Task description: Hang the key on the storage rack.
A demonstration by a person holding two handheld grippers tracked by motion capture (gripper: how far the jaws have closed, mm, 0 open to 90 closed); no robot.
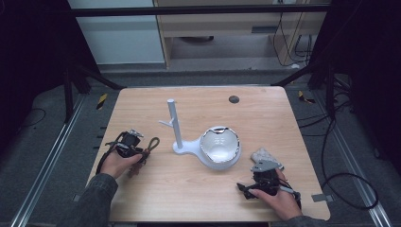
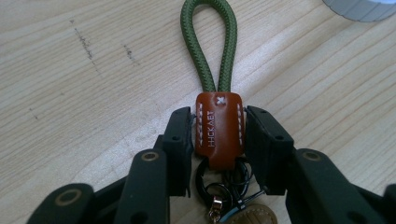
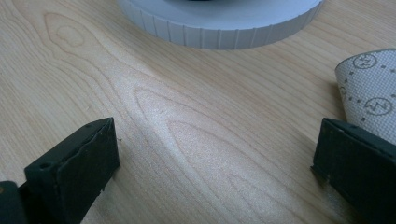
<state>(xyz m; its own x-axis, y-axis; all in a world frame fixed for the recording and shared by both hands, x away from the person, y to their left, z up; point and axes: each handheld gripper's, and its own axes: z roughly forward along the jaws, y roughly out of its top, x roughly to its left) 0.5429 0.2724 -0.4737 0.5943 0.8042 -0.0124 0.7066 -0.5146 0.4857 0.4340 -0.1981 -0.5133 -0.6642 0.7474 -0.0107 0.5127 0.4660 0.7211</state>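
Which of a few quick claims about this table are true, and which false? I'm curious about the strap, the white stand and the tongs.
1. The left tongs are clamped on the brown leather tab of the key strap. True.
2. The strap's green cord loop hangs on the white stand. False: it lies on the wooden table.
3. The right tongs stand open with nothing between them. True.
4. The white bowl sits at the table's far left corner. False: it sits near the middle, joined to the stand's base.
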